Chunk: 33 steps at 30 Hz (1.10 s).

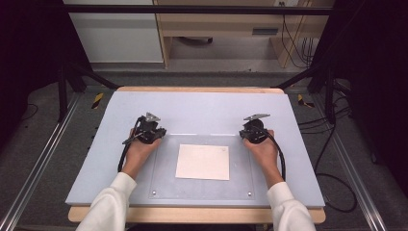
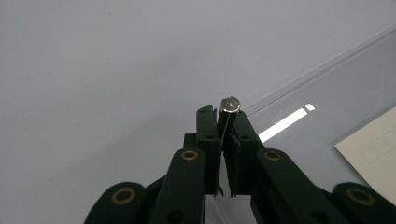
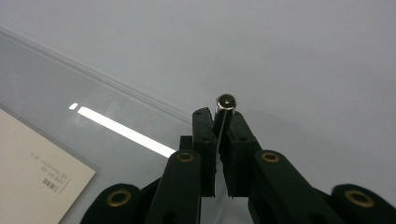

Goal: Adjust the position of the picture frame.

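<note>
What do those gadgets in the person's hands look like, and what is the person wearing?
Both the left gripper and the right gripper are black, each topped by a grey three-cornered plate, each trailing a black cable. Up close, the jaws are flat black bars on linked arms with brass-ringed pivots. The person wears white sleeves.

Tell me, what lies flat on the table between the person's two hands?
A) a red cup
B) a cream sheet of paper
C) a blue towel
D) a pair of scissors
B: a cream sheet of paper lies flat on the clear plate, midway between both hands.
</note>
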Tool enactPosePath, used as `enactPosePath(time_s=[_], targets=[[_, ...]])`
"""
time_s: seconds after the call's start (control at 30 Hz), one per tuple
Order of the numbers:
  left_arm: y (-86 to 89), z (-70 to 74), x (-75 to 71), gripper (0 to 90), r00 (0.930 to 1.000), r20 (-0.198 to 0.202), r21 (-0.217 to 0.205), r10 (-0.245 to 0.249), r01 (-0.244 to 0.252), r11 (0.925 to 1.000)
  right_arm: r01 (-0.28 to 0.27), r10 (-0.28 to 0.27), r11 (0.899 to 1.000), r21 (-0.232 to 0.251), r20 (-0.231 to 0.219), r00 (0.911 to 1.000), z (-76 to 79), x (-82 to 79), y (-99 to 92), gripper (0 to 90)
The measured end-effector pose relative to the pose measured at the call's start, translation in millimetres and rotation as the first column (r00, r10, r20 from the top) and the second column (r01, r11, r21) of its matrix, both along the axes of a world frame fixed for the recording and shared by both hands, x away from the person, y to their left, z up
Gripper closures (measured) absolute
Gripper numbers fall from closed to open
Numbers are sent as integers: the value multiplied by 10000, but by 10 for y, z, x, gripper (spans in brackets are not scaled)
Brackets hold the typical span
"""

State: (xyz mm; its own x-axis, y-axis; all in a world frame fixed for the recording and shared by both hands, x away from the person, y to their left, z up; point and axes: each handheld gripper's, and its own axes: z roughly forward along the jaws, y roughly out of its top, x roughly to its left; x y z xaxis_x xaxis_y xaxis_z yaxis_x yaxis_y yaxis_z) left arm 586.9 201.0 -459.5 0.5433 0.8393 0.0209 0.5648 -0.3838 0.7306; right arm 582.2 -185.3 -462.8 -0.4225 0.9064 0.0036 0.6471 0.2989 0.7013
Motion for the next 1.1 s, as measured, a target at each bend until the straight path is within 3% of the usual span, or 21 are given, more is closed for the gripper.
enactPosePath(time_s=[0.2,0.3,0.43,0.5,0.53,0.6,0.73,0.9,1.1], targets=[[-4,3,-3,842,10000,-29,15,92,-92,10000,57,-57,10000,37,67,10000,-7,-13,2,843],[-9,4,-7,754,9999,-82,-354,148,-151,9993,-18,14,9997,235,142,9999,23,-24,-16,782],[-30,72,-54,772,9984,534,-223,192,-180,9996,71,-94,9992,387,614,9981,110,-65,-38,768],[-31,77,-59,781,9979,592,-201,256,-244,9995,34,-66,9989,467,688,9976,127,-73,-43,786],[-25,80,-63,829,9971,680,-176,343,-332,9993,-18,-14,9993,385,810,9967,147,-93,-43,826],[-8,85,-75,834,9960,769,-443,449,-416,9982,-109,81,9995,292,950,9954,164,-111,-41,846],[-14,75,-89,834,9941,926,-486,559,-516,9975,-102,81,9998,178,1096,9939,160,-116,-30,851],[-19,65,-80,832,9925,995,-784,711,-635,9949,-68,44,9998,210,1100,9939,159,-123,-29,853],[-28,89,-63,839,9945,787,-614,688,-640,9961,-61,48,9999,141,936,9956,175,-103,-19,855]])
